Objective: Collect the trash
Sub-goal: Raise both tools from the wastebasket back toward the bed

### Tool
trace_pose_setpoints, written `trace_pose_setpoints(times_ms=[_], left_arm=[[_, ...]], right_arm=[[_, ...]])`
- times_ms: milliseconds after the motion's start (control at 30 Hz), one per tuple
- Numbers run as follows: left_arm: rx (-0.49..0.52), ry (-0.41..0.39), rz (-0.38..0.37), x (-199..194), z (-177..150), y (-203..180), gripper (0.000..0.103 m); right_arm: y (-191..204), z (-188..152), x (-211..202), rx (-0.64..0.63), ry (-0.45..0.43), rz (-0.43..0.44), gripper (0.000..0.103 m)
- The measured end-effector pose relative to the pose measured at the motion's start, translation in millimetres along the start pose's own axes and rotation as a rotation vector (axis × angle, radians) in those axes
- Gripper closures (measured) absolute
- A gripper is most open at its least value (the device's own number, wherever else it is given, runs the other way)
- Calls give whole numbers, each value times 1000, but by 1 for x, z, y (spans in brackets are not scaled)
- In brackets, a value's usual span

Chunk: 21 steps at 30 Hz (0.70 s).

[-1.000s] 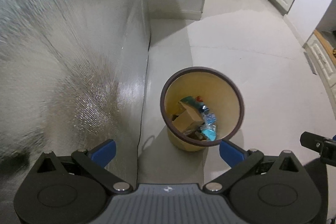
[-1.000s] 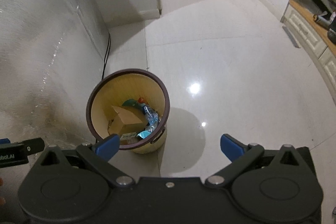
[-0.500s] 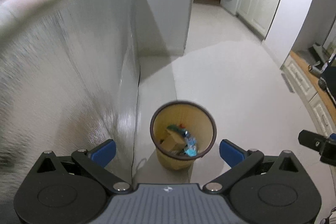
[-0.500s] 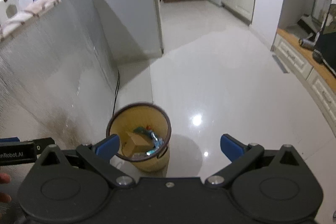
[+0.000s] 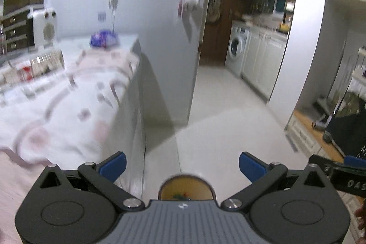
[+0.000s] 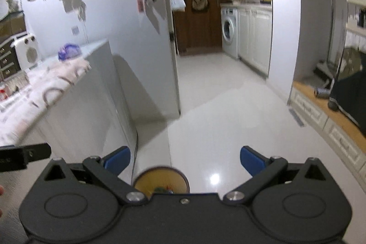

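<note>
A yellow trash bin with a dark rim stands on the floor beside a table, low in the left wrist view (image 5: 186, 184) and in the right wrist view (image 6: 160, 180). Bits of trash show inside it; most of it is hidden behind the gripper bodies. My left gripper (image 5: 182, 162) is open and empty, high above the bin. My right gripper (image 6: 185, 159) is open and empty too. The table (image 5: 57, 106) has a white patterned cloth and blurred items on it, with a purple bag (image 5: 104, 39) at its far end.
A grey fridge (image 6: 128, 38) with magnets stands beyond the table. A washing machine (image 6: 228, 31) and white cabinets (image 6: 254, 38) line the far corridor. A low wooden-topped cabinet (image 6: 331, 111) with a dark appliance is at the right. The glossy floor (image 6: 217, 118) stretches ahead.
Both grippers have risen and tilted up from the bin. The bin has dropped to the bottom edge of both views and the tabletop and room have come into sight.
</note>
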<state>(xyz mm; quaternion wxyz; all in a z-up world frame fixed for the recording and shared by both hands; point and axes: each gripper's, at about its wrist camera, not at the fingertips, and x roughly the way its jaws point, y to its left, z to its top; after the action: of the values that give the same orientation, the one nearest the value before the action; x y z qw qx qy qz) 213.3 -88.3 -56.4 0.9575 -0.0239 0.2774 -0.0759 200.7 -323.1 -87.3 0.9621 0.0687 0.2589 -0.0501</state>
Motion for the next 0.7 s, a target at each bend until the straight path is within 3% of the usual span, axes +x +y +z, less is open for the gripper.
trace_pose_setpoints(times_ms=[333,700], left_arm=[[33,-165,74,-69,55,44,0],[-5,-217,218,-81,111,169,0]], right_arm=[[58,45,-34,-17,-117,87,0],[151,104,-26,-22,-180,204,0]])
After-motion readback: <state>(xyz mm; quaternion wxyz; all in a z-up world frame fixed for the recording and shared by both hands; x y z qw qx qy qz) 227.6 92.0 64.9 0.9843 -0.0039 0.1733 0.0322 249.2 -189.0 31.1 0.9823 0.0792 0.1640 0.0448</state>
